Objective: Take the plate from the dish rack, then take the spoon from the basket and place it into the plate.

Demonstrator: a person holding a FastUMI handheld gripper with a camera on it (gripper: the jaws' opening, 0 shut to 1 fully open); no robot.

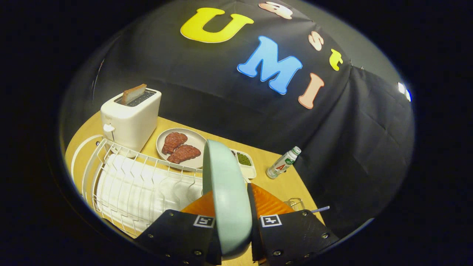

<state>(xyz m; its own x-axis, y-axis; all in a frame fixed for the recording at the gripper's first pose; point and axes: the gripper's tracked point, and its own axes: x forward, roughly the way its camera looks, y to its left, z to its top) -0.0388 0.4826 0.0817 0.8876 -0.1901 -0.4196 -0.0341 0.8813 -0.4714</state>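
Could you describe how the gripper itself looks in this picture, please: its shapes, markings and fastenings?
The gripper has two broad, flat, angular plates leading to its fingers, with ribbed inner surfaces. Each plate carries a small square white tag printed with a black block pattern, and several round metal screws along its edges. No cables are visible.

you've got the pale mint-green plate [225, 192] pinched upright between your gripper [233, 221] fingers, plain, no pattern. white wire dish rack [140, 181] off to the left of them. beyond it a cream-white toaster [129, 120] with a tan slice. ahead, a beige plate [192, 138] carries two reddish-brown steaks [180, 148]. right of the fingers, a white bottle [283, 162], green cap, on the light wood table [269, 155].
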